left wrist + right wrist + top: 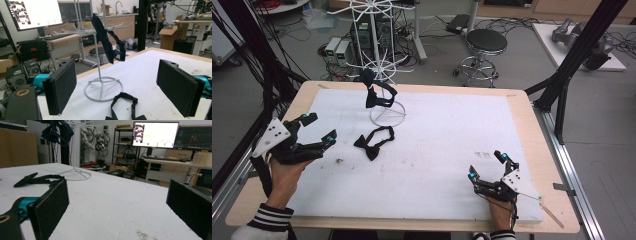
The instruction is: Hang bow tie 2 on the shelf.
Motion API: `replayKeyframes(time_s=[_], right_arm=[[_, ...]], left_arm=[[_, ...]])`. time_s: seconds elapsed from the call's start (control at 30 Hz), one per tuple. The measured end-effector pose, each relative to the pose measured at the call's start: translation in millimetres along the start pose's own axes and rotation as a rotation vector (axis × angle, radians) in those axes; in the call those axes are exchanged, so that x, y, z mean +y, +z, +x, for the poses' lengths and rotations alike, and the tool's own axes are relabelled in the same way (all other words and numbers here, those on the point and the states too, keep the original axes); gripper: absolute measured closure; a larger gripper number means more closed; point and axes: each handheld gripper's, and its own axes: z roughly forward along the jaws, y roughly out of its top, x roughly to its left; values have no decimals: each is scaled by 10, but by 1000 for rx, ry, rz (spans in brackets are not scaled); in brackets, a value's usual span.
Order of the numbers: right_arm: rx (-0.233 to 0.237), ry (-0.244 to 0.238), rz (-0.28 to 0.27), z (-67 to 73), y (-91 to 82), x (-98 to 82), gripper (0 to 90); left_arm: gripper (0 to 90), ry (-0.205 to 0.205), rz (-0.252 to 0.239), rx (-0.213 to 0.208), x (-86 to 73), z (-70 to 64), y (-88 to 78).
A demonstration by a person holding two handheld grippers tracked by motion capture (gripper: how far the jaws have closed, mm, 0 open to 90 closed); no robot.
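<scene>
**Ana:** High view first: where is the bow tie (373, 141)?

**Ben:** Flat on the white board (447, 145), left of the middle, its knot toward the near side and its black strap looped away toward the stand. It sits just in front of the white wire stand's (387, 113) ring base, close to it but apart.

**Ana:** And from the left gripper view?

**Ben:** The same bow tie (124, 105) lies low between the two black jaws, beyond them on the board, with nothing touching it. The stand (102, 88) rises behind it.

**Ana:** Is anything on the stand?

**Ben:** A second dark tie (375, 92) hangs from one of its lower arms, draped down beside the post. The left gripper view shows it (106, 42) hanging clear of the board.

**Ana:** The left gripper (319, 129)?

**Ben:** Held near the board's left edge, pointing toward the bow tie, jaws spread wide and holding nothing. It is near the tie, not in contact.

**Ana:** And the right gripper (486, 165)?

**Ben:** At the near right of the board, well apart from both ties, jaws also spread with nothing between them. In the right gripper view the bow tie (37, 179) lies far off at the left, the stand (75, 172) behind it.

**Ana:** Beyond the table (532, 130)?

**Ben:** A round black stool (486, 42) on the floor.
</scene>
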Motion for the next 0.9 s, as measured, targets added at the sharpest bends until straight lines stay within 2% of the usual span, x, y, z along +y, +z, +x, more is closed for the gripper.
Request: replayKeyframes(time_s=[0.5,0.67,0.9], right_arm=[[0,-16,-1,1,3,1,38],[2,-10,3,7,2,1,38],[-1,-13,1,3,3,1,37]], left_arm=[[168,12,39,-29,8,19,99],[166,29,80,-61,17,64,167],[166,71,146,-131,38,106,312]])
